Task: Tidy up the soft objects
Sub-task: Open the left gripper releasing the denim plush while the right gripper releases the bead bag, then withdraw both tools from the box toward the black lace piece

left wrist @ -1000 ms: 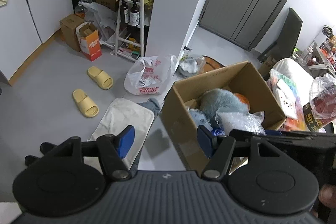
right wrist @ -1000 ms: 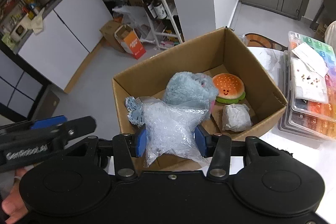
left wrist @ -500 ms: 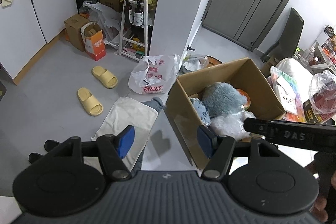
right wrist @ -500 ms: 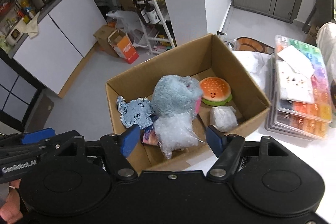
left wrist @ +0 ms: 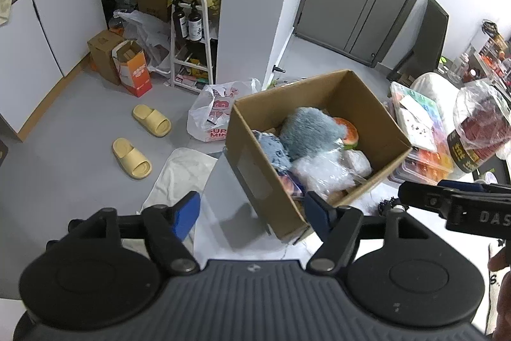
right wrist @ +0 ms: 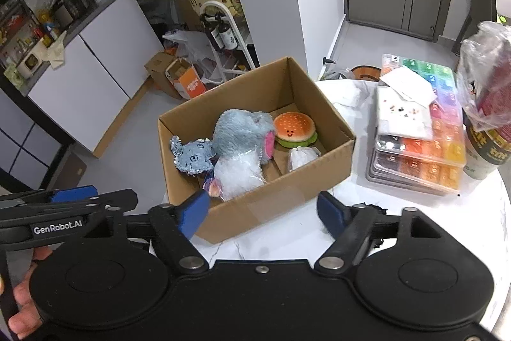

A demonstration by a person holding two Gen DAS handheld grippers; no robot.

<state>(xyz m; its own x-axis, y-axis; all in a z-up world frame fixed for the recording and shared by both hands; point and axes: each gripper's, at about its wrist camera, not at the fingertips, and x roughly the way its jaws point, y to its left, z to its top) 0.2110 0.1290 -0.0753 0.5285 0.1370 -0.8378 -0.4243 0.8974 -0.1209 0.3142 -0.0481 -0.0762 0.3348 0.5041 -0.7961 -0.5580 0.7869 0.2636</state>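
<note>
An open cardboard box [right wrist: 274, 210] stands on the white marble table and also shows in the left wrist view [left wrist: 255, 181]. In it lie a grey-blue plush [right wrist: 239, 130], a small denim-blue plush [right wrist: 191, 154], a burger toy [right wrist: 295, 128], a clear bag of white stuffing [right wrist: 238, 171] and a white wrapped ball [right wrist: 301, 157]. My right gripper [right wrist: 265, 213] is open and empty, just in front of the box's near wall. My left gripper [left wrist: 250, 211] is open and empty, at the box's left corner over the table edge.
A stack of clear bead organizers [right wrist: 421, 130] and a wrapped cup [right wrist: 488, 114] stand right of the box. A small dark item [right wrist: 377, 210] lies on the table by my right finger. On the floor are yellow slippers [left wrist: 137, 155], a white towel [left wrist: 182, 178] and a plastic bag [left wrist: 214, 117].
My right gripper opened and let the bag of stuffing drop into the box, then drew back. Both grippers pulled away from the box.
</note>
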